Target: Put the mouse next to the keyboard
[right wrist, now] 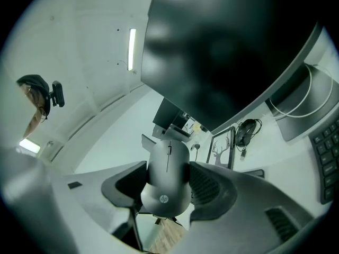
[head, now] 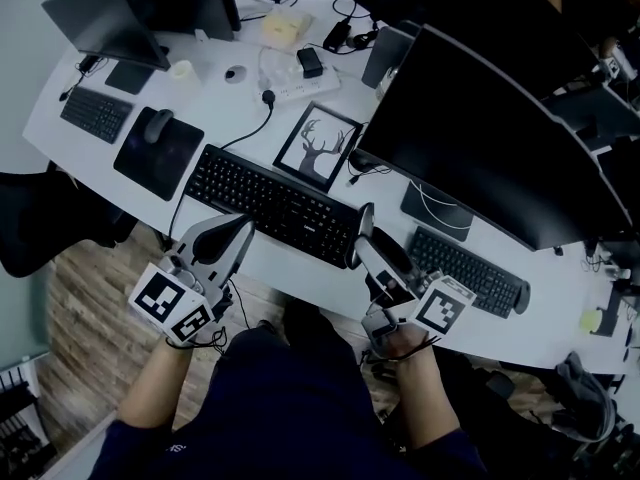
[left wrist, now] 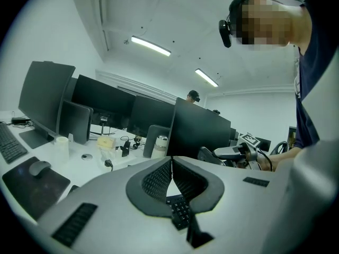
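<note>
The dark grey mouse [head: 392,250] is held off the desk in my right gripper [head: 376,248], just past the right end of the long black keyboard [head: 275,204] at the desk's front edge. In the right gripper view the mouse [right wrist: 165,187] sits between the two jaws, and the right gripper [right wrist: 168,166] is shut on its sides. My left gripper [head: 238,230] hovers over the keyboard's front left part. Its jaws meet at the tips with nothing between them, as the left gripper view shows for the left gripper [left wrist: 171,161], with keyboard keys [left wrist: 181,211] below.
A large curved monitor [head: 480,138] stands at the right, with a second keyboard [head: 465,268] under it. Behind the long keyboard stand a deer picture frame [head: 318,148] and a wired mouse [head: 362,160]. At the left are a mouse pad [head: 190,158] with another mouse [head: 157,125] and a small keyboard [head: 97,115].
</note>
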### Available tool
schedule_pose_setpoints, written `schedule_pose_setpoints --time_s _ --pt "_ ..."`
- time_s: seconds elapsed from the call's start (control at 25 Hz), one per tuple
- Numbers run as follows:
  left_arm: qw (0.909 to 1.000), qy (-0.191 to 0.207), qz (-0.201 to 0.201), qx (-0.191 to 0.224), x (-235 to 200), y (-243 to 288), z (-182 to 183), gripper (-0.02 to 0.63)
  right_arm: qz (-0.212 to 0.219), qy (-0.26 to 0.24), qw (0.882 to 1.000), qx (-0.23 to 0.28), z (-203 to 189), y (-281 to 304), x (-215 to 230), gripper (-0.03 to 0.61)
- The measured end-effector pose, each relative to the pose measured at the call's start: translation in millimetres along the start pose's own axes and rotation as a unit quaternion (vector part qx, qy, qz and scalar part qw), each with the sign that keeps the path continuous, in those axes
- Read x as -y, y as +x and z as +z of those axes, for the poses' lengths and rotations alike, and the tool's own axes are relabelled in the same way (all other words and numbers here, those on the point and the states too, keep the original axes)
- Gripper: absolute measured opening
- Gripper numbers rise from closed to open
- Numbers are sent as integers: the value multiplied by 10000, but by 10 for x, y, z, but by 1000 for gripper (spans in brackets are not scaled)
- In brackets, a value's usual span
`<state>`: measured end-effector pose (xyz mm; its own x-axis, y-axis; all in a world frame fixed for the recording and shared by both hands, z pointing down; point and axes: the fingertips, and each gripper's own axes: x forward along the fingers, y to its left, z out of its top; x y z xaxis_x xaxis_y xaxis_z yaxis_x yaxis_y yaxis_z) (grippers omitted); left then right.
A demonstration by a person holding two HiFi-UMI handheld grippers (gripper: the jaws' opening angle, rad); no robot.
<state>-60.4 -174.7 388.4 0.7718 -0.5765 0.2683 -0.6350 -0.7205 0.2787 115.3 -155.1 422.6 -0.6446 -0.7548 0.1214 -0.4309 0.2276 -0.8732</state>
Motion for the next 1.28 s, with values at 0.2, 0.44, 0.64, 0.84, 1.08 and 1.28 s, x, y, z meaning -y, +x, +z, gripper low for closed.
schedule_pose_setpoints --time_s 0.2,0.44,0.64,0.84,1.08,1.28 --pt "9999 6 -55 -101 4 208 -61 35 -130 37 9999 36 75 -40 194 255" --pt "9996 2 -138 -234 7 402 -133 35 -381 -35 9993 -6 103 -72 466 255" --pt "9991 -14 -233 -350 3 509 -233 35 -614 -47 9981 25 89 -129 702 255" --pt "9981 -56 -388 -483 -16 602 -315 35 -828 -58 9965 81 84 -168 846 255" --pt "9962 -110 -611 -613 -45 702 -429 35 -1232 -19 9923 109 -14 -256 1097 255" --pt "9947 -159 -729 -714 -89 741 -544 35 -1602 -9 9871 37 -149 -325 1335 255"
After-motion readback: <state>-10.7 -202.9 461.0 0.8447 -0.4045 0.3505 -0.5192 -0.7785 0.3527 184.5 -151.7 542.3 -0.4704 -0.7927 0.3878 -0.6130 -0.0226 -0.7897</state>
